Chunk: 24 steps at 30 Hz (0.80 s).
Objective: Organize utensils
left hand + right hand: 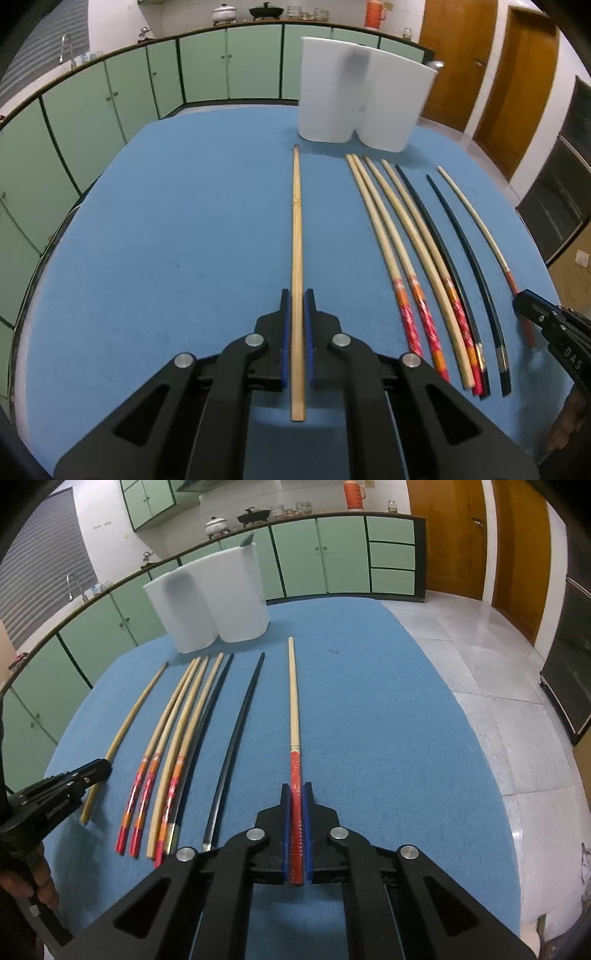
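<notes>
My left gripper [296, 295] is shut on a plain wooden chopstick [296, 236] that points at the white holder [354, 92]. My right gripper [296, 788] is shut on the red handle of a red-handled chopstick [294, 709]; it also shows at the right edge of the left wrist view [521, 299]. Several more chopsticks [424, 258] lie in a row on the blue cloth, some pale with red-orange ends, two black [236, 734]. The white two-lobed holder [210, 598] stands at the far edge. The left gripper shows in the right wrist view [99, 770].
The blue-covered table [166, 240] ends at a white tiled floor [498, 672] on the right. Green cabinets [229, 62] with pots on the counter run behind it. Wooden doors [517, 74] stand at the far right.
</notes>
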### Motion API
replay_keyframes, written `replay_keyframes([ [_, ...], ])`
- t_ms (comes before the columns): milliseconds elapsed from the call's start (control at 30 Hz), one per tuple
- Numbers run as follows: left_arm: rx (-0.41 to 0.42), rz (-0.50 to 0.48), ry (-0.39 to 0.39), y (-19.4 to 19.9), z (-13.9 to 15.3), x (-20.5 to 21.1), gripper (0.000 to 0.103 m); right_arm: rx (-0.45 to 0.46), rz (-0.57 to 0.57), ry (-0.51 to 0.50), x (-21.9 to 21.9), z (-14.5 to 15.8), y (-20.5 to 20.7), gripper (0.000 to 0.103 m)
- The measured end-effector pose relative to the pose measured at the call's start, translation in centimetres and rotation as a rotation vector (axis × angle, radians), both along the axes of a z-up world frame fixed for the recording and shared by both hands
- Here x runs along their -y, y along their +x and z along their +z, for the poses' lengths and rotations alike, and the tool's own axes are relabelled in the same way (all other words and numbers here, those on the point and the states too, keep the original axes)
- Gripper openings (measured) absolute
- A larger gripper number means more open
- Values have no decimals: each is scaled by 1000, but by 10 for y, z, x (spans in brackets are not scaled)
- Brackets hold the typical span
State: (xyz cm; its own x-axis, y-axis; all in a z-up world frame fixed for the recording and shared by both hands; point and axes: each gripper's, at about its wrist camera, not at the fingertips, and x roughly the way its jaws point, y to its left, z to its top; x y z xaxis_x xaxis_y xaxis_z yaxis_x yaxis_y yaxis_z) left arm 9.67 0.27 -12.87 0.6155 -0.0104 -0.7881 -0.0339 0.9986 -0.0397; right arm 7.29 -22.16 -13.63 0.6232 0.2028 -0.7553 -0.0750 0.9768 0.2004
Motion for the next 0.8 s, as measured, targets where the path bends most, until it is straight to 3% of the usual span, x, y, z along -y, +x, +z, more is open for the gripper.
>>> replay_keyframes([
  [167,-10,-10,-1,8,-1,-3,7,11,30,-14,-8,3,12,6],
  [233,-9,-25,-7,7,0,-4,12,19,40,-22,-10,4,11,8],
  [300,-2,-29,-17,4,2,-4,52,34,50,-21,-9,5,6,12],
  [333,19,-27,-15,-1,4,-5,56,45,58,-11,-7,6,1,16],
  [400,25,-43,-3,-9,5,-6,54,62,73,2,-3,9,-8,22],
  [800,8,-49,27,-35,-3,-14,54,34,124,-10,-3,0,-35,23],
])
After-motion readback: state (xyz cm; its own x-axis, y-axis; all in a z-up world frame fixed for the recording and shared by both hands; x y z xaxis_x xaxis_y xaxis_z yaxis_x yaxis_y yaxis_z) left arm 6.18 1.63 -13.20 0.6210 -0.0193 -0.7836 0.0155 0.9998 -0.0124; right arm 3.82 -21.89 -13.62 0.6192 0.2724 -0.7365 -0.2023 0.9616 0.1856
